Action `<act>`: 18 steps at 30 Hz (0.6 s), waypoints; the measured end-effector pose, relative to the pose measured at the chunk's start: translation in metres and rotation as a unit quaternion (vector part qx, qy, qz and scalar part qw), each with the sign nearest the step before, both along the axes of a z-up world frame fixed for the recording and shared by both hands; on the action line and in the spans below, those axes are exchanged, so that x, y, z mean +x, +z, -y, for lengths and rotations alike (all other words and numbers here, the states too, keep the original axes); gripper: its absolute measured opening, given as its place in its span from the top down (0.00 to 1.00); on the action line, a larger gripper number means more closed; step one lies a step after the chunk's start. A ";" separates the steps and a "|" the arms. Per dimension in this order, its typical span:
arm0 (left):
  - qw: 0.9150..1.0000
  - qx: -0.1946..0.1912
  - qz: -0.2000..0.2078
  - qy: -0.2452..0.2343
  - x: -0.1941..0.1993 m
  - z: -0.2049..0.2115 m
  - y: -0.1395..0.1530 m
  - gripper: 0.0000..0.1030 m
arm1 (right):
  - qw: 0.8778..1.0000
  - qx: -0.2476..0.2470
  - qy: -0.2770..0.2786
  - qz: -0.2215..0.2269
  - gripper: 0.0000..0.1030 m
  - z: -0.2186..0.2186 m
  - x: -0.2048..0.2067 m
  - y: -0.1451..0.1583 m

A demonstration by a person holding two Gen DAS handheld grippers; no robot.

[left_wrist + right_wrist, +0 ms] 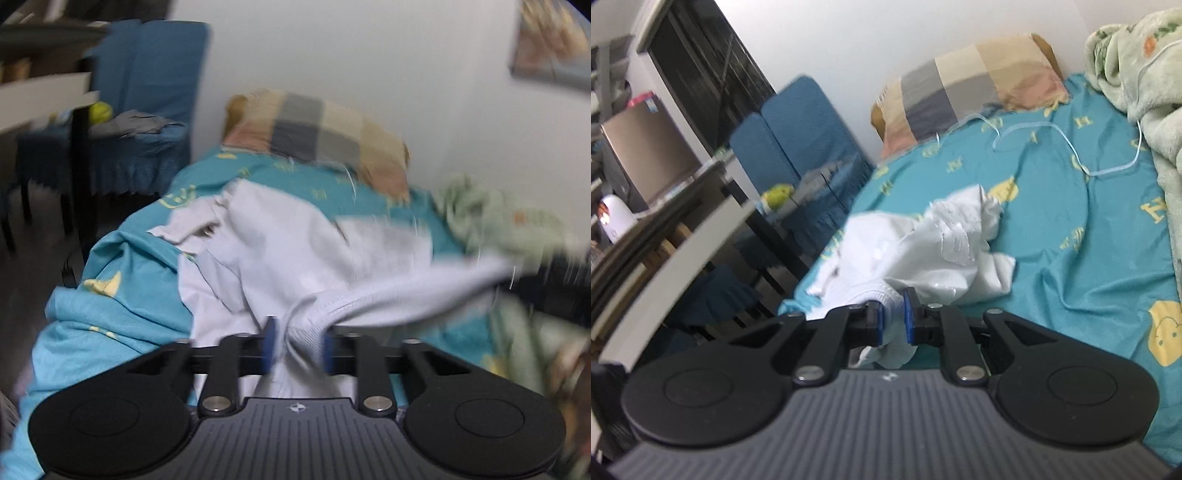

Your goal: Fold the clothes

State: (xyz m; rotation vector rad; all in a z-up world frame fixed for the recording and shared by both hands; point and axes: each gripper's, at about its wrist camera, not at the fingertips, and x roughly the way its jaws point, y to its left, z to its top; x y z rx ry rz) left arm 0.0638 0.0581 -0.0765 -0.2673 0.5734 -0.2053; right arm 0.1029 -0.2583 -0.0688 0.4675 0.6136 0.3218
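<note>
Holding: both grippers grasp one white garment (945, 251), its bulk crumpled on the teal bedsheet (1089, 236) near the bed's left edge.
Step in hand: judged as the opening step, getting the garment spread before any fold; it is bunched, with no neat fold showing.
Left gripper (297, 341): jaws nearly closed, blue pads clamped on a ribbed edge of the cloth, which stretches off to the right, lifted off the bed.
Right gripper (892, 321): jaws nearly closed, pinching another ribbed white edge; loose cloth hangs below the pads.
Next move: likely calls for drawing the two held edges apart and laying the cloth flat on open sheet.
Surroundings: patchwork pillow (971, 85) at the far end, pale green blanket (1137, 74) on the right, thin white cable (1067, 147) across the sheet.
Risk: blur in the left view hides how deep that grip sits.
</note>
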 end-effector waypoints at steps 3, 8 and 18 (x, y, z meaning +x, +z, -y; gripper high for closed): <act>0.997 -0.047 0.055 -0.009 -0.006 -0.009 0.025 0.88 | 1.000 -0.007 0.004 -0.022 0.84 -0.005 0.006 -0.014; 0.988 -0.086 0.124 -0.034 -0.021 -0.011 0.057 0.90 | 0.996 0.023 0.017 -0.084 0.65 -0.018 0.010 -0.045; 0.980 -0.148 0.133 0.019 -0.023 -0.056 0.062 0.91 | 0.992 -0.004 -0.029 -0.119 0.74 -0.026 0.006 -0.070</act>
